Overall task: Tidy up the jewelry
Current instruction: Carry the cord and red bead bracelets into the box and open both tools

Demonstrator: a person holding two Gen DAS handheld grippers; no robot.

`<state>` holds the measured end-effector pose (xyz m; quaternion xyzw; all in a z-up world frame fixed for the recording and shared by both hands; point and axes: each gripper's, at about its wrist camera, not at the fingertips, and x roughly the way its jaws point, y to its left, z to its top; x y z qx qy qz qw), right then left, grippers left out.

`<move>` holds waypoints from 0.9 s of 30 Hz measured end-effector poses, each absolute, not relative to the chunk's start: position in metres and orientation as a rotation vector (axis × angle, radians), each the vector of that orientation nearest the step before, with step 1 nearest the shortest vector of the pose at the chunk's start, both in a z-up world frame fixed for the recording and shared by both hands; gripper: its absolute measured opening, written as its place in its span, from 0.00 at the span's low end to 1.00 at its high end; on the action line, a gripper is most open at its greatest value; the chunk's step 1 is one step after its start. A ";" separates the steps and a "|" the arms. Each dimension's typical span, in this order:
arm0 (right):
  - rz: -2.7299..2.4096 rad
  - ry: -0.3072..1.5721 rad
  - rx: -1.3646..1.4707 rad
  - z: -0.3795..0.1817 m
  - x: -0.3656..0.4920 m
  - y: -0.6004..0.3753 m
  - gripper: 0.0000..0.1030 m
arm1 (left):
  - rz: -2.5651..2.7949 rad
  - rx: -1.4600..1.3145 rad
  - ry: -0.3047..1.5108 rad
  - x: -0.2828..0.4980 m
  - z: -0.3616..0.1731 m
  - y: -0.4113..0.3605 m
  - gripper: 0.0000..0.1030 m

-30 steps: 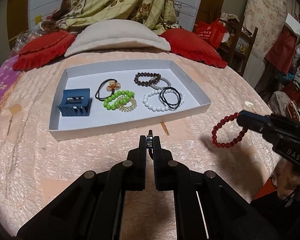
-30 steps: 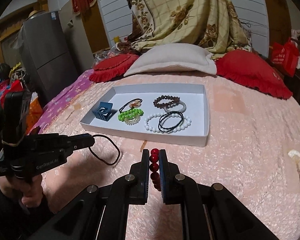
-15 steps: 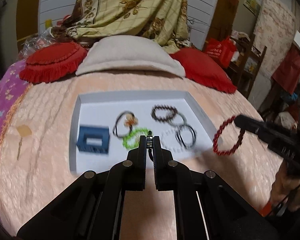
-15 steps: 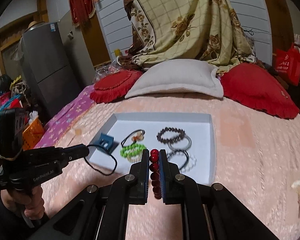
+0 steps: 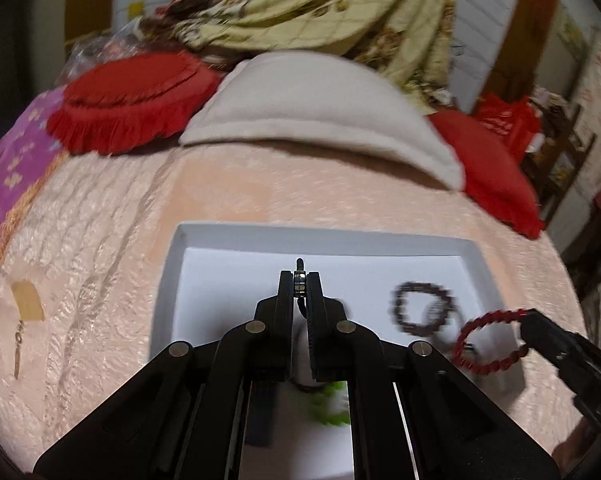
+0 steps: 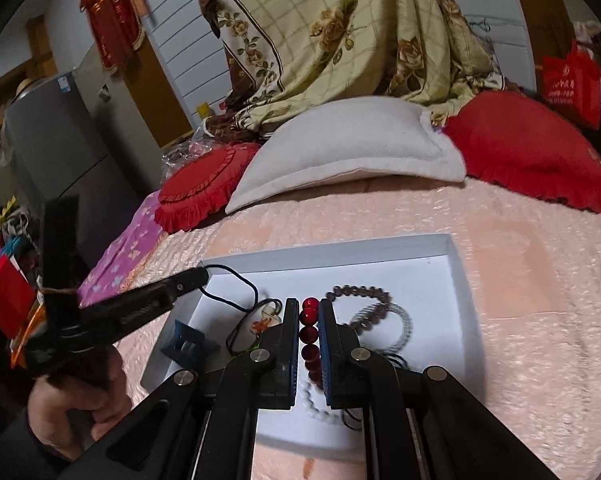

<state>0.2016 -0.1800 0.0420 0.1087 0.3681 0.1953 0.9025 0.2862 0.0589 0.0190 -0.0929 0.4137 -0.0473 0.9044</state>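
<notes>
Where pillows lie, pink bedspread point(image 5: 284, 184)

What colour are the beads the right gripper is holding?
Red. The bead bracelet shows best in the right wrist view.

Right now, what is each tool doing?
Left tool: shut on a black cord.
Right tool: shut on a red bead bracelet.

I am looking across a bed point(image 6: 520, 280) spread in pale peach, where a white pillow point(image 6: 352, 148) is lying between two red cushions point(image 6: 528, 152). A floral blanket point(image 6: 340, 40) is hanging against the white panelled wall point(image 6: 172, 40); a grey fridge point(image 6: 60, 136) is standing left.
</notes>
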 end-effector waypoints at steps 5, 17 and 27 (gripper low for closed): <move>0.391 0.783 0.242 0.028 0.217 -0.161 0.08 | -0.016 -0.177 0.893 0.293 -0.005 0.072 0.04; 0.347 0.869 0.295 -0.004 0.248 -0.130 0.08 | 0.057 -0.166 0.924 0.294 -0.023 0.089 0.04; 0.253 0.952 0.210 -0.023 0.247 -0.146 0.08 | 0.090 -0.119 0.929 0.289 -0.023 0.081 0.04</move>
